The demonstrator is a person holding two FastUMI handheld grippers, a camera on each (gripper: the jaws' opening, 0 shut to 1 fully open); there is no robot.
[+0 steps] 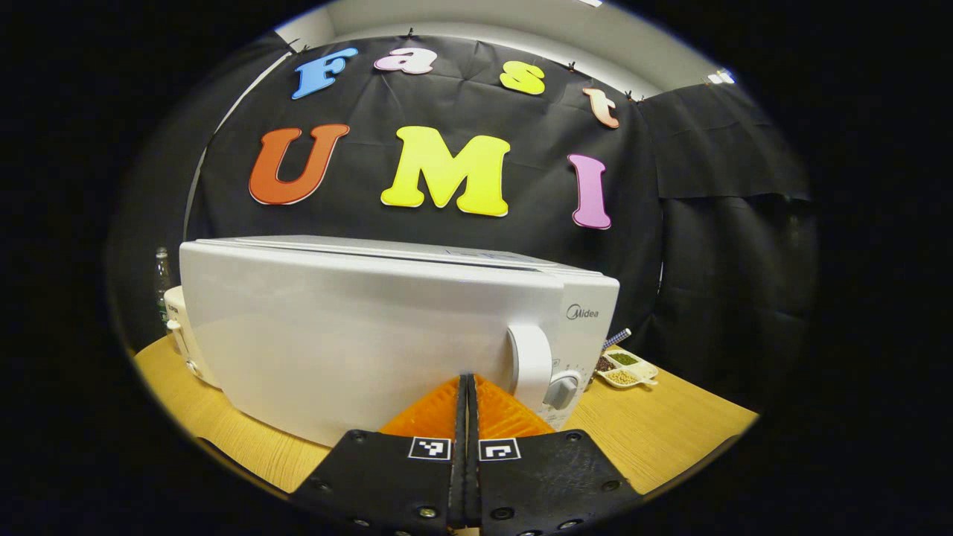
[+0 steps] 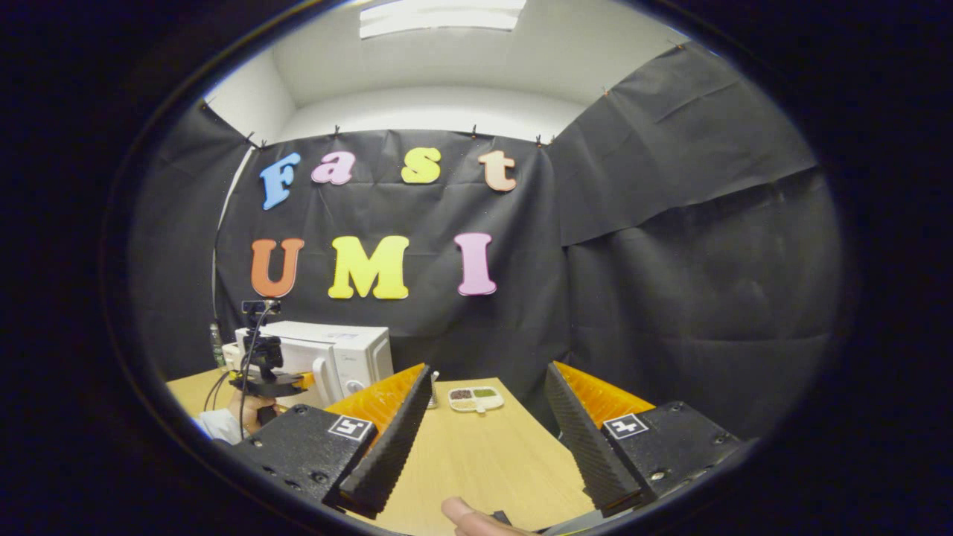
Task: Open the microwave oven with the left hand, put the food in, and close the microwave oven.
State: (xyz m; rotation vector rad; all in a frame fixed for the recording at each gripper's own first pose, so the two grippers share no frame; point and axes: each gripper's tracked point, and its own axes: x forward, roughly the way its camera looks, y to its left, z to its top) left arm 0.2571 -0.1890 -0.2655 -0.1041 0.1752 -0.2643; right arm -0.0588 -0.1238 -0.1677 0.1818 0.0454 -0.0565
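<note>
The white microwave [image 1: 387,327] stands on the wooden table with its door closed. Its upright handle [image 1: 530,365] is at the door's right edge, and a knob [image 1: 563,391] sits beside it. My left gripper [image 1: 467,380] is shut with nothing between its fingers, close in front of the door and just left of the handle. The food is a small divided tray [image 2: 476,399] lying on the table right of the microwave [image 2: 327,357]. My right gripper [image 2: 488,370] is open and holds nothing, well short of the tray. A hand holds the left gripper [image 2: 264,376] before the microwave.
A bottle [image 1: 161,283] and another white appliance [image 1: 179,320] stand behind the microwave at the left. The divided tray [image 1: 627,367] lies near the table's far right corner. Bare tabletop [image 2: 476,461] stretches between the right gripper and the tray. A fingertip [image 2: 465,514] shows at the bottom.
</note>
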